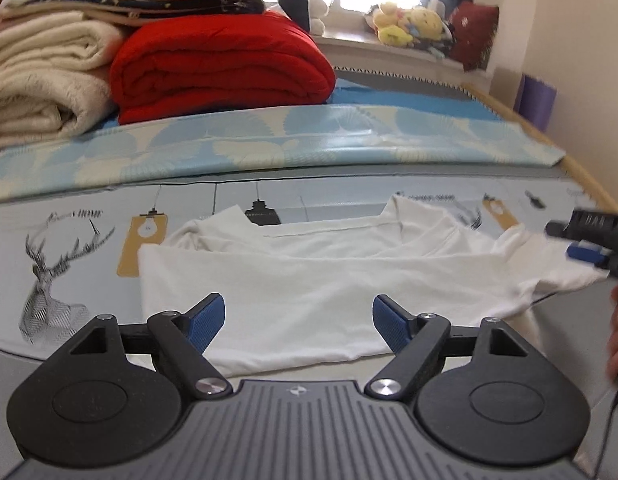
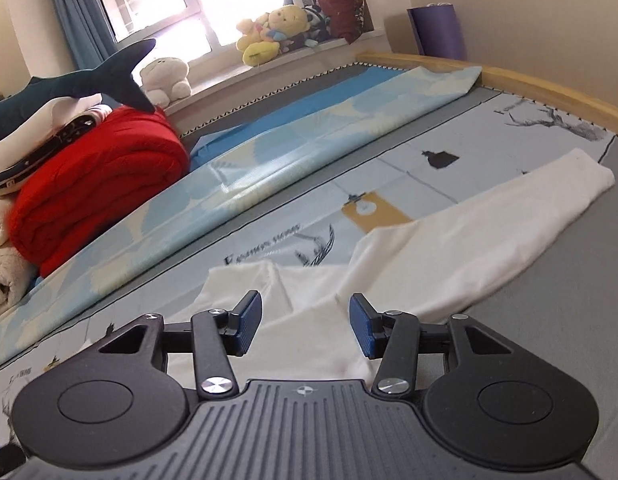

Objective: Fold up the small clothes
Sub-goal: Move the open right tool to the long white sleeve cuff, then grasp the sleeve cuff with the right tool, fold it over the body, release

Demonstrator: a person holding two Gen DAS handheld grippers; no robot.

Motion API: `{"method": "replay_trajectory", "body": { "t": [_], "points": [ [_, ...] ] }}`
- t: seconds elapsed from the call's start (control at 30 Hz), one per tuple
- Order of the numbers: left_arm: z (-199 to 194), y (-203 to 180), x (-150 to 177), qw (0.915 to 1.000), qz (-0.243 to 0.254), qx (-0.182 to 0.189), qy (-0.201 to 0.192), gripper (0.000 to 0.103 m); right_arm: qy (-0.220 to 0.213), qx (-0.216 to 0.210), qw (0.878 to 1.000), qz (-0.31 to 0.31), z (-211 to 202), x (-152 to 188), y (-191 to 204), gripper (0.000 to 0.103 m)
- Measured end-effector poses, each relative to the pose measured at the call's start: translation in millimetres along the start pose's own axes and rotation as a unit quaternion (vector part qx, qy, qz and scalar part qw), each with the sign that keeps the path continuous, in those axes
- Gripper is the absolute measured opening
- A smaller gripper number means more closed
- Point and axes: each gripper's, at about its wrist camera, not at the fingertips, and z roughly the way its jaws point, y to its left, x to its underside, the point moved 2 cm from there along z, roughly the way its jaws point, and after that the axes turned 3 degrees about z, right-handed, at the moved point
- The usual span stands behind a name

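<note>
Hovering with both the left gripper (image 1: 299, 322) and right gripper (image 2: 305, 326) spread apart and empty over the white long-sleeved shirt (image 1: 309, 280) lying partly folded on the printed bed sheet (image 1: 69, 248), probably best pinching the outstretched sleeve (image 2: 489, 236) near its cuff and carrying it flat across the body.

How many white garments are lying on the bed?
1: a white shirt lies on the printed sheet, in front of both open grippers, left and right. Others may be out of view.

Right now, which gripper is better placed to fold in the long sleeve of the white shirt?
The right gripper, probably. It is open, and the sleeve stretches out just ahead of it. The left gripper, also open, faces the white shirt body.
</note>
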Motion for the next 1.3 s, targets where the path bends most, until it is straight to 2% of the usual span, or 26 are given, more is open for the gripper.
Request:
{"method": "replay_trajectory", "body": {
  "t": [0.23, 0.4, 0.43, 0.5, 0.6, 0.77, 0.97, 1.03, 1.1, 1.2, 1.3],
  "points": [
    [9.9, 1.0, -2.5, 0.9999, 0.006, 0.015, 0.003, 0.085, -0.004, 0.033, 0.999, 0.006, 21.3, -19.9, -38.6, 0.051],
    [15.0, -8.5, -1.6, 0.9995, 0.011, 0.029, 0.01, 0.085, -0.018, 0.063, 0.998, 0.013, 28.3, -35.0, -89.0, 0.049],
    [15.8, -10.7, -0.9, 0.9994, 0.014, 0.03, 0.013, 0.085, -0.022, 0.068, 0.997, 0.023, 28.9, -38.9, -102.8, 0.048],
    [17.1, -14.6, 0.1, 0.9991, 0.021, 0.032, 0.015, 0.085, -0.034, 0.084, 0.994, 0.055, 28.3, -48.0, -135.5, 0.038],
    [18.9, -18.6, 1.7, 0.999, 0.026, 0.034, 0.016, 0.085, -0.059, 0.11, 0.985, 0.118, 24.9, -60.5, -186.1, 0.034],
    [23.4, -24.5, 4.6, 0.9988, 0.031, 0.032, 0.022, 0.085, -0.101, 0.16, 0.964, 0.189, 25.6, -70.6, -264.7, 0.034],
    [26.6, -26.1, 7.7, 0.9986, 0.037, 0.028, 0.023, 0.085, -0.102, 0.12, 0.945, 0.288, 59.3, -72.0, -324.4, 0.035],
    [28.3, -25.3, 9.0, 0.9985, 0.041, 0.026, 0.027, 0.085, -0.109, 0.141, 0.93, 0.322, 68.4, -69.0, -336.0, 0.035],
    [29.3, -24.0, 9.4, 0.9985, 0.042, 0.024, 0.028, 0.085, -0.115, 0.142, 0.92, 0.347, 77.6, -64.7, -341.2, 0.034],
    [31.8, -21.6, 9.3, 0.9984, 0.043, 0.021, 0.029, 0.085, -0.13, 0.15, 0.922, 0.333, 92.0, -71.8, -342.7, 0.034],
    [35.6, -17.6, 8.5, 0.9983, 0.044, 0.017, 0.034, 0.085, -0.127, 0.151, 0.924, 0.327, 105.8, -84.7, -346.4, 0.034]
  ]
}}
